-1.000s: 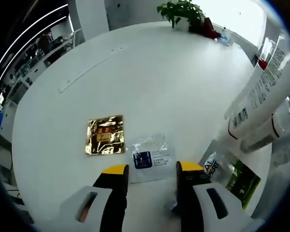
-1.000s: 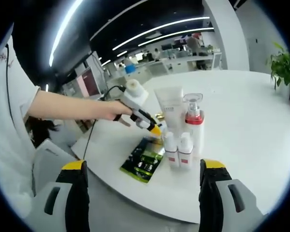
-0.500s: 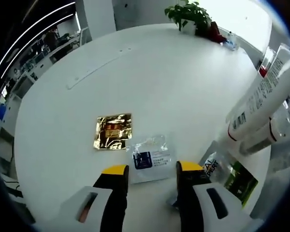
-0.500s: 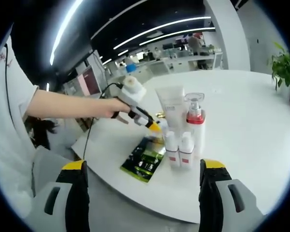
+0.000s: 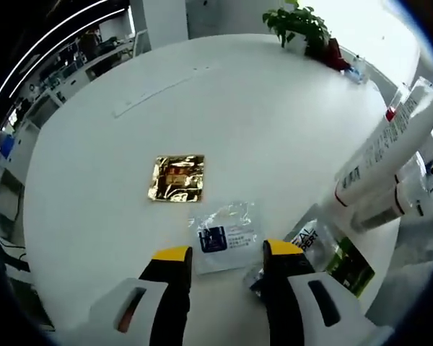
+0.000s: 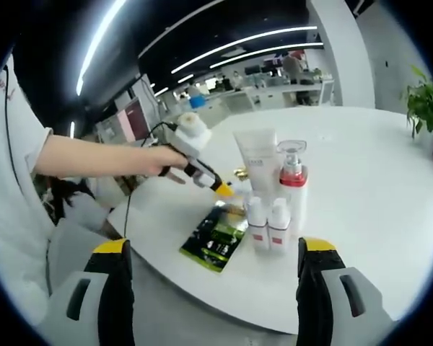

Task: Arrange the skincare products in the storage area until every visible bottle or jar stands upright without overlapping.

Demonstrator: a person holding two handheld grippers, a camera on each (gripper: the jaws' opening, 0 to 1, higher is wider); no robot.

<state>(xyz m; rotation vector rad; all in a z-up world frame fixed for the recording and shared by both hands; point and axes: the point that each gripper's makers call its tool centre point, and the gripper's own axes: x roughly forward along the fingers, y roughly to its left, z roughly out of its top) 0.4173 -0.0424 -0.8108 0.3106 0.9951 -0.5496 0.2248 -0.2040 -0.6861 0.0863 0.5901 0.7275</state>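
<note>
We hold the left gripper [image 5: 224, 254] with its jaws apart and nothing between them, hovering over the white table [image 5: 260, 122]. Our right gripper [image 6: 213, 252] is likewise spread wide and empty, short of the table edge. Just past the left jaws lies a clear sachet [image 5: 224, 234], with a green packet [image 6: 215, 246] beside it and a gold foil sachet [image 5: 177, 178] farther out. Beyond the green packet, two small white bottles [image 6: 267, 223], a white tube [image 6: 256, 162] and a red-collared pump bottle [image 6: 291, 184] stand upright together.
</note>
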